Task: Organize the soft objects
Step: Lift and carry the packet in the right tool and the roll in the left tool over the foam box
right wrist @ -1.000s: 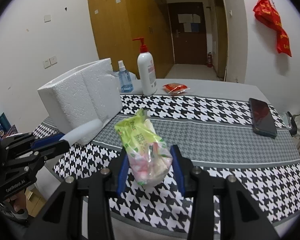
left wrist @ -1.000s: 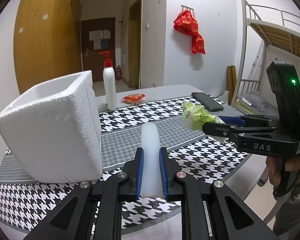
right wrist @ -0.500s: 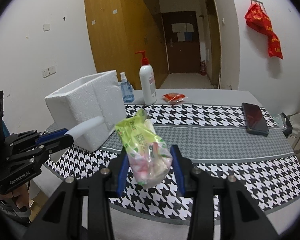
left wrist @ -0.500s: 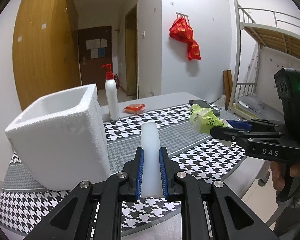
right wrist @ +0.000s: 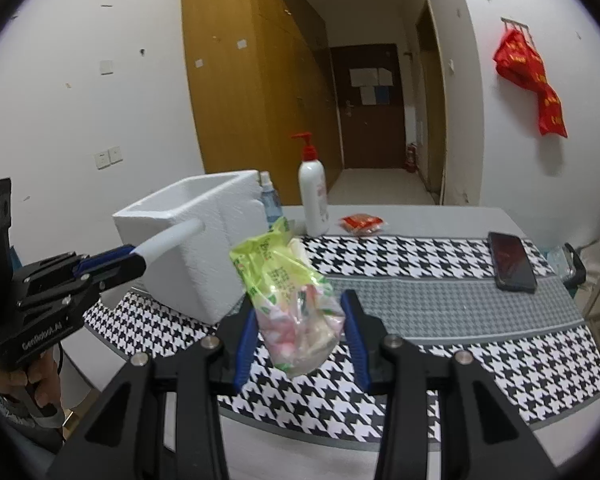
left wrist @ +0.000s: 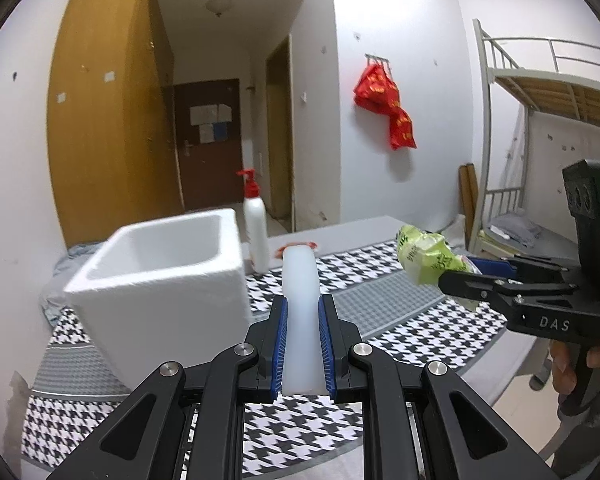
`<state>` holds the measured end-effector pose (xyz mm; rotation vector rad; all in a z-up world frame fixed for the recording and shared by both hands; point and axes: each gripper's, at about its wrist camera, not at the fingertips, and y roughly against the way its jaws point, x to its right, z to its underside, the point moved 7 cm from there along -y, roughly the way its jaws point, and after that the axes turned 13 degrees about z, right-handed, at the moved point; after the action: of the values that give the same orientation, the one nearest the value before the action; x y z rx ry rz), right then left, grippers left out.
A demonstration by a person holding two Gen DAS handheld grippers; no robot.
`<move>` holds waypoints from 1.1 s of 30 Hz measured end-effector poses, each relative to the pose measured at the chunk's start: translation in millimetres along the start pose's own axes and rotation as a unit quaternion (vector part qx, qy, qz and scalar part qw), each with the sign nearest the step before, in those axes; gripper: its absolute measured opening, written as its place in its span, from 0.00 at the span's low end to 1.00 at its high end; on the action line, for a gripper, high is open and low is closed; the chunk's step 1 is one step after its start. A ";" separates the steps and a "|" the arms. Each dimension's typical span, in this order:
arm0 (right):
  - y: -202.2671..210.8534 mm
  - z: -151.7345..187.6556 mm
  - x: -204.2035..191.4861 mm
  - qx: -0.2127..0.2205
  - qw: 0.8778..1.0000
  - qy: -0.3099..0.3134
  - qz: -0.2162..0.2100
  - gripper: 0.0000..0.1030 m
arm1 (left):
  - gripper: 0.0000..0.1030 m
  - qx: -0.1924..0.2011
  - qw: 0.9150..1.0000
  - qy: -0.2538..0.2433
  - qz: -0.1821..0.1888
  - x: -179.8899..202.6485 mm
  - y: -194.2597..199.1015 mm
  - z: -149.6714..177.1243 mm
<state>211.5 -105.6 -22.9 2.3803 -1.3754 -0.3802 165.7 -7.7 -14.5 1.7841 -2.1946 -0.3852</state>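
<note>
Dorm-room setup: a worktop [right wrist: 440, 292] with a houndstooth cloth, an open white foam box [left wrist: 168, 276] sitting on its left side, and a pump bottle [right wrist: 314, 196] plus a small red packet [right wrist: 362, 224] behind it. Your left tongs [left wrist: 303, 344] are pinched narrow on a white soft stick [left wrist: 300, 304] that pokes forward past the pads, and your right tongs [right wrist: 300, 332] are clamped about halfway on a green snack bag [right wrist: 288, 292], squeezing its lower half. What's changed over the last second: both loads have come up off the cloth, and you can now see down into the box's opening from the left wrist view, where a second ago you only got its side wall. So both soft things are airborne, near the box but not over it yet; the stick's tip sits just right of the box rim. My read is you're mid-carry, with the drop-in still to do. Watch the bag, it's floppy and could snag the rim if you go in low. A dark phone [right wrist: 512, 260] lies well apart on the right, out of the way.
</note>
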 end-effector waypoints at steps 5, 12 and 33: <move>2.9 -8.2 -13.6 0.011 1.000 0.012 -0.014 0.44 | 0.17 0.012 1.000 0.002 -0.017 -9.7 10.1 -5.6; 2.3 -16.1 -29.3 0.020 0.999 0.024 -0.034 0.44 | 0.17 0.019 0.999 0.007 -0.039 -23.1 22.0 -5.7; -4.9 -38.9 -88.2 0.035 0.994 0.071 -0.081 0.44 | 0.17 0.040 0.994 0.026 -0.096 -63.3 64.5 -1.6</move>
<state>187.8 -19.7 14.2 2.5302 -1.1554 -0.2035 120.3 67.1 8.1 2.0330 -2.0371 -0.2912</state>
